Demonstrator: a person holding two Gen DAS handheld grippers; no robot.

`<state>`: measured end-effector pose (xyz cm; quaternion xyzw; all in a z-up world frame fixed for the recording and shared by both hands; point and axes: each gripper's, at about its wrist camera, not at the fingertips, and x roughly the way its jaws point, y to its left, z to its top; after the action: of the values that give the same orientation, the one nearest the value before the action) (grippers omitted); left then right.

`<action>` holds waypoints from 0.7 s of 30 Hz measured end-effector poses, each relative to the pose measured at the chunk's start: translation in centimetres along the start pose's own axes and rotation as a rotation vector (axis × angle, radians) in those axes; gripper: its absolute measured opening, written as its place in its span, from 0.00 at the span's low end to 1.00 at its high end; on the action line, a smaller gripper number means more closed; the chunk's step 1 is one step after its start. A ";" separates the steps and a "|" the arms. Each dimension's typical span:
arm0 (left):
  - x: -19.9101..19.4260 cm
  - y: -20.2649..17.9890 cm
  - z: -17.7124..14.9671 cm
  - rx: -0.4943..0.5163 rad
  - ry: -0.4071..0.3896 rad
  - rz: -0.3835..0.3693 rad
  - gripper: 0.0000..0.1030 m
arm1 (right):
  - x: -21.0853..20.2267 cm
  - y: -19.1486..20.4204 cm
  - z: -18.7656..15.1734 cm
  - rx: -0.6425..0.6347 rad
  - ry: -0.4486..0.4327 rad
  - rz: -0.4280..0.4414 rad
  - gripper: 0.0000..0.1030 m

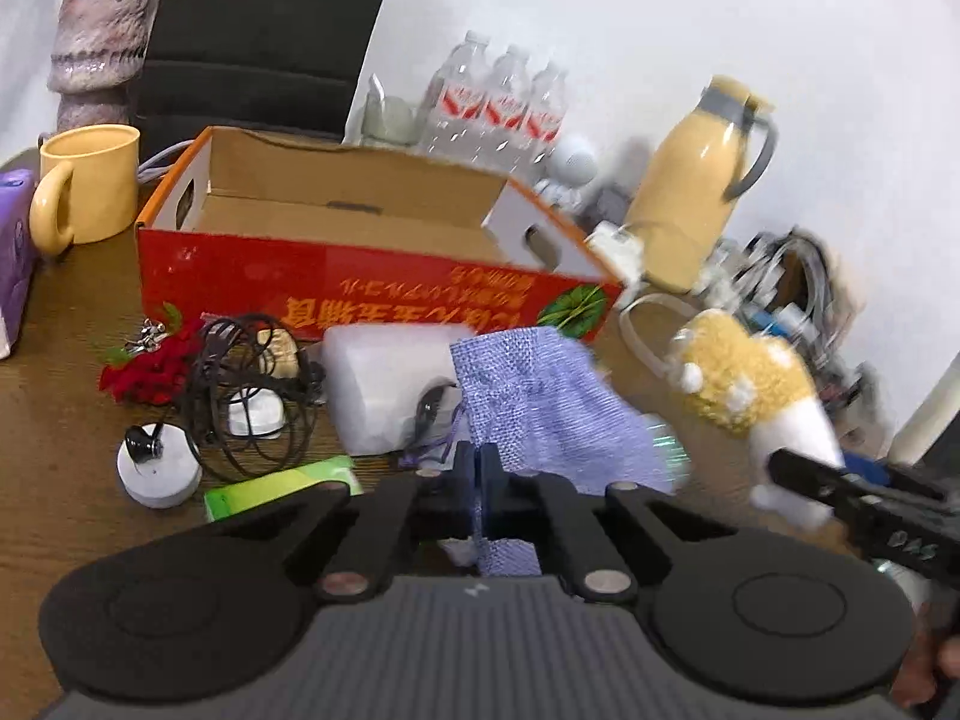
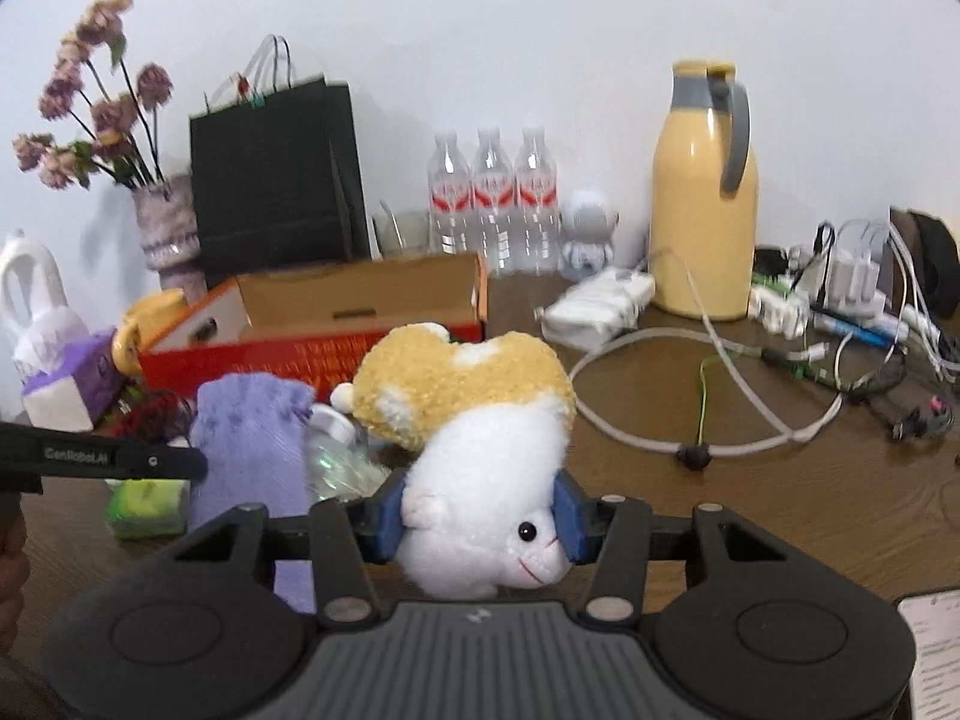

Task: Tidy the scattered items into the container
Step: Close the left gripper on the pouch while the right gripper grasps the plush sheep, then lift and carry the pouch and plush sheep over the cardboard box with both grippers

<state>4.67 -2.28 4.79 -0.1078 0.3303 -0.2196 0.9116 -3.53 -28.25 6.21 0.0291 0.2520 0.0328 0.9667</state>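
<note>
My left gripper [image 1: 477, 474] is shut on the edge of a lilac knit pouch [image 1: 546, 402], which hangs in front of the open red cardboard box [image 1: 360, 282]. My right gripper [image 2: 483, 516] is shut on a plush toy [image 2: 480, 438] with a yellow back and a white belly, its blue pads pressing both sides of the white head. The same plush [image 1: 750, 396] shows at the right of the left wrist view, lifted off the table. On the table before the box lie a tangled black cable [image 1: 252, 384], a red flower sprig [image 1: 150, 372], a white foam block [image 1: 390, 384], a green packet [image 1: 282, 486] and a white puck [image 1: 159, 468].
A yellow mug [image 1: 90, 180] and a purple tissue pack [image 1: 15, 252] stand left of the box. At the back are a vase [image 2: 168, 228], a black paper bag [image 2: 276, 180], three water bottles [image 2: 492, 204] and a yellow thermos [image 2: 702, 198]. Cables and chargers [image 2: 840, 312] crowd the right.
</note>
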 end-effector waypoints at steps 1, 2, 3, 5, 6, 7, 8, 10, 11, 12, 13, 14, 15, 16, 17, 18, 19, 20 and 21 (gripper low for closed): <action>-1.0 -0.3 0.2 -0.004 -0.027 -0.026 0.02 | -0.5 -0.1 0.3 0.000 -0.018 0.007 0.46; -2.0 -0.5 0.6 -0.006 -0.052 -0.038 0.02 | -1.1 -0.1 0.6 0.001 -0.038 0.016 0.46; -3.4 -0.9 1.0 -0.001 -0.087 -0.056 0.02 | -1.7 -0.2 0.9 0.004 -0.058 0.024 0.46; -5.3 -1.2 2.0 -0.001 -0.155 -0.091 0.02 | -2.6 -0.2 1.7 0.007 -0.098 0.039 0.46; -6.1 -1.1 2.9 -0.003 -0.180 -0.106 0.02 | -2.9 -0.1 2.1 0.005 -0.114 0.044 0.46; -6.4 -1.2 3.9 -0.005 -0.193 -0.122 0.02 | -3.0 0.0 2.6 -0.001 -0.128 0.048 0.46; -6.8 -1.1 5.3 -0.009 -0.207 -0.137 0.02 | -3.0 0.1 3.3 -0.009 -0.140 0.052 0.46; -7.4 -0.7 8.1 -0.013 -0.237 -0.152 0.02 | -3.0 0.4 4.8 -0.020 -0.166 0.053 0.46; -7.6 -0.6 9.3 -0.017 -0.237 -0.180 0.02 | -3.1 0.5 5.5 -0.023 -0.183 0.052 0.47; -7.5 -0.4 10.2 -0.035 -0.228 -0.202 0.02 | -3.0 0.8 6.2 -0.036 -0.194 0.051 0.47; -7.4 -0.8 10.2 -0.033 -0.211 -0.192 0.01 | -2.6 1.2 6.7 -0.058 -0.192 0.050 0.47; -7.3 -1.8 10.0 0.018 -0.198 -0.161 0.01 | -2.3 1.5 7.0 -0.067 -0.187 0.049 0.47; -7.2 -2.7 9.3 0.091 -0.203 -0.141 0.02 | -2.2 1.6 7.2 -0.064 -0.189 0.055 0.47; -6.9 -3.1 8.2 0.132 -0.202 -0.126 0.01 | -2.3 1.5 7.2 -0.054 -0.200 0.069 0.47; -5.8 -3.3 7.2 0.145 -0.161 -0.108 0.01 | -2.2 1.5 7.1 -0.045 -0.203 0.080 0.47; -4.5 -3.6 6.1 0.161 -0.078 -0.096 0.01 | -1.9 1.5 7.0 -0.041 -0.189 0.086 0.47; -4.0 -3.9 5.0 0.173 -0.032 -0.118 0.01 | -1.4 1.5 6.7 -0.040 -0.166 0.091 0.47; -4.0 -4.0 4.2 0.202 -0.043 -0.150 0.01 | -1.0 1.5 6.3 -0.039 -0.151 0.095 0.47; -3.3 -4.0 3.6 0.228 -0.030 -0.133 0.01 | -0.7 1.6 5.9 -0.044 -0.139 0.097 0.47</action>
<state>3.41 -4.03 10.70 -0.0282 0.2815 -0.3141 0.9063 -1.36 -26.98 11.83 0.0221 0.1817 0.0829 0.9796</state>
